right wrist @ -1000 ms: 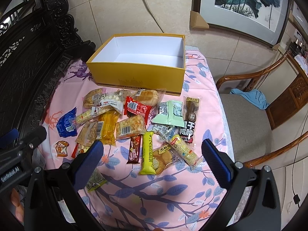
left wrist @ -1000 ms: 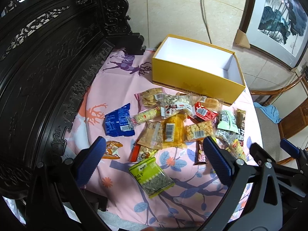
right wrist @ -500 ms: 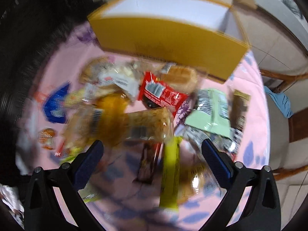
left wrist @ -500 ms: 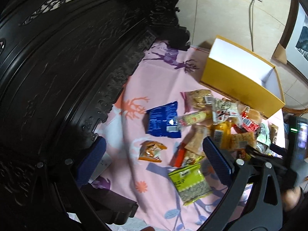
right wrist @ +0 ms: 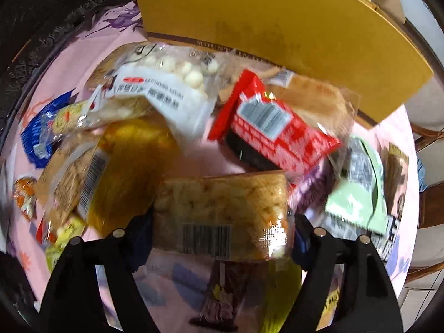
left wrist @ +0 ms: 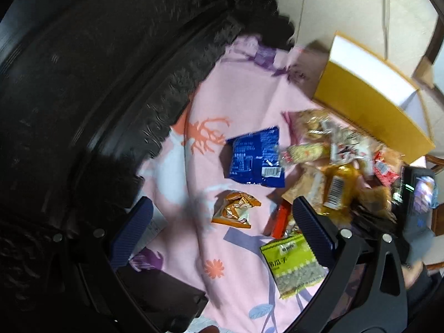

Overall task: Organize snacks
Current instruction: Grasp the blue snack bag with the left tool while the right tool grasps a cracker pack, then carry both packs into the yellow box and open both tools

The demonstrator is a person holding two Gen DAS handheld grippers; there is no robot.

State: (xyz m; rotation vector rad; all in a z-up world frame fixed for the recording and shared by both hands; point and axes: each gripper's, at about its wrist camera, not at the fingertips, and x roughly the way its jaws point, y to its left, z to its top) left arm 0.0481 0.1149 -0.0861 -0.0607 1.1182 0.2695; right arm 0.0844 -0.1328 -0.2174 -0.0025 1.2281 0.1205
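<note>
In the right wrist view, a clear packet of golden rice crackers (right wrist: 222,216) with a barcode lies between the fingers of my right gripper (right wrist: 222,238). The jaws are closing, and the pads stand right at the packet's two side edges. Around it lie a red bar (right wrist: 272,127), a white packet of round sweets (right wrist: 166,88) and an amber packet (right wrist: 130,166). The yellow box (right wrist: 277,22) stands just behind the pile. In the left wrist view, my left gripper (left wrist: 222,230) hangs open over a small orange packet (left wrist: 236,208). A blue packet (left wrist: 255,158) lies beyond it.
A dark carved wooden backrest (left wrist: 97,83) borders the pink patterned cloth (left wrist: 244,83) on the left. A green seed packet (left wrist: 291,263) lies by the left gripper's right finger. A pale green packet (right wrist: 358,194) lies right of the crackers, and a wooden chair (right wrist: 427,133) stands past the cloth's right edge.
My right gripper has dropped close onto the pile and narrowed its jaws around the rice cracker packet. My left gripper has swung left and lower, now over the small orange packet.
</note>
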